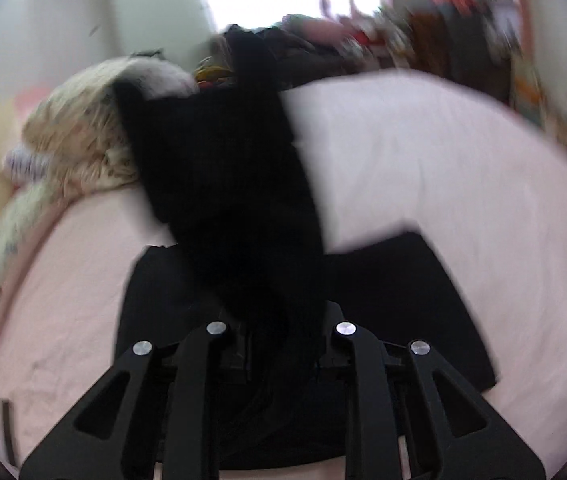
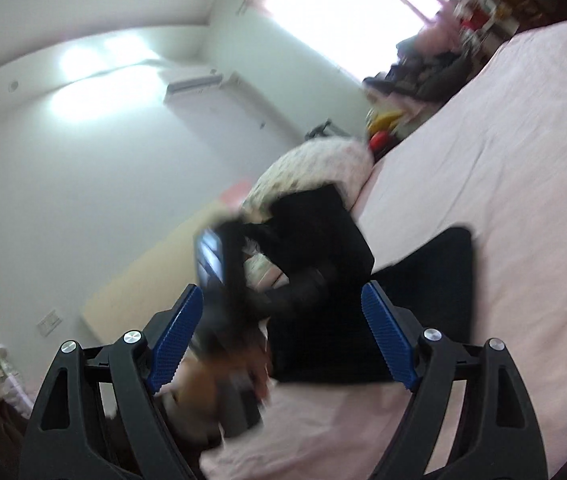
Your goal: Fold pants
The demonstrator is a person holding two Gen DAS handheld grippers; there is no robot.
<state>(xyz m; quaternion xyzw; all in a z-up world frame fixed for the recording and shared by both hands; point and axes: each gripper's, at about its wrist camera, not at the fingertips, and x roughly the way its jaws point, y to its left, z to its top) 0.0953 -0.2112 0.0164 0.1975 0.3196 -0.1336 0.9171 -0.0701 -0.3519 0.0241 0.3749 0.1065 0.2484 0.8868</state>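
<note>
Left gripper: jaws drawn close, clamped on black pants; one leg is lifted and trails over the pink bed sheet, the rest lies flat beneath.

Right gripper: blue pads well apart, nothing between them, hovering above the flat part of the pants.

Risk: the hold looks like a thin pinch of fabric; a fast swing could pull it free, or drag the flat part askew, since nothing pins it. The lifted leg could also catch on the floral quilt near its far end.

Views: only the right wrist shows the person's hand carrying the left gripper; only the left wrist shows the grip itself and the full hanging leg.
</note>
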